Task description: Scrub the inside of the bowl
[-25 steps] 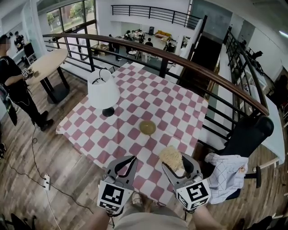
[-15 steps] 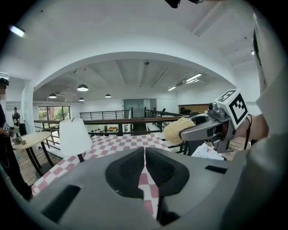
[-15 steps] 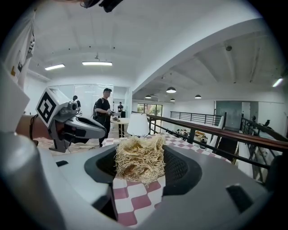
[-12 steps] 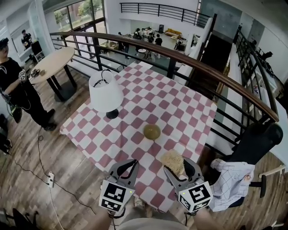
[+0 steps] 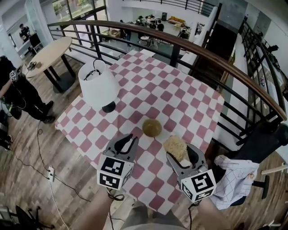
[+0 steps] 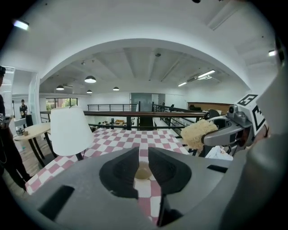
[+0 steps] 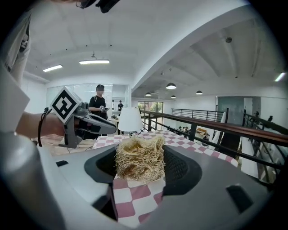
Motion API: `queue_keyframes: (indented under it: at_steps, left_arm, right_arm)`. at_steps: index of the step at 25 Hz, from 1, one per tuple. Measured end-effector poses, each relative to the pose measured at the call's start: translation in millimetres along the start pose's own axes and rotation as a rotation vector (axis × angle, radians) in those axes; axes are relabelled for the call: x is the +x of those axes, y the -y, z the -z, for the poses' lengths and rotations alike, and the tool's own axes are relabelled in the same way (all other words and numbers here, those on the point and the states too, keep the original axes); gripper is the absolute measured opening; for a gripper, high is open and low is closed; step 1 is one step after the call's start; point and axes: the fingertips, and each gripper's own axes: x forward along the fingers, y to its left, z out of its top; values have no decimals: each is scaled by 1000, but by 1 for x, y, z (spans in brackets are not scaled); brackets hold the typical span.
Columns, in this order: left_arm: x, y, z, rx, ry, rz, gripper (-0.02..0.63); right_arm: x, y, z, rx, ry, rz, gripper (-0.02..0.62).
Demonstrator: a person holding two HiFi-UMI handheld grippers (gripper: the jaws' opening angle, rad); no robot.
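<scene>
Scrubber (image 5: 175, 146) sits pinched between right gripper (image 5: 179, 151) fingers; left gripper (image 5: 129, 138) fingers, just opening a crack, hold nothing near the bowl (image 5: 152, 127).

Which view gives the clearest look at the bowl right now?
The head view: the bowl sits whole on the checked tablecloth, seen from above. The left gripper view shows only a narrow strip of it, below mid-frame. The right gripper view does not show it.

Mezzanine with a plank floor (image 5: 27, 148) and curved dark railing (image 5: 225, 63) — a checked-cloth desk (image 5: 180, 103) bears a white lamp (image 5: 99, 85); round table (image 5: 49, 51) near windows (image 5: 67, 6), black chair (image 5: 256, 143) at right.
</scene>
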Motion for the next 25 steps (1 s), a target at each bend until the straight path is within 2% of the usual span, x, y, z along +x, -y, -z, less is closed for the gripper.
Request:
queue_keyframes:
  at_steps: [3, 9, 11, 15, 21, 25]
  left_arm:
    - [28, -12, 14, -39, -54, -14, 109]
    - [90, -26, 48, -143, -133, 20, 137]
    - [108, -26, 61, -137, -184, 37, 143]
    - [144, -33, 82, -56, -260, 41, 146]
    - [180, -32, 128, -119, -341, 53, 150]
    - [194, -45, 148, -136, -365, -7, 156]
  right_arm:
    - [20, 16, 11, 21, -11, 14, 264]
    - [59, 36, 38, 51, -44, 4, 264]
    - [68, 43, 47, 55, -57, 7, 263]
    - [86, 64, 62, 57, -67, 22, 264]
    - [95, 80, 79, 93, -89, 33, 264]
    - [103, 79, 89, 88, -99, 12, 264]
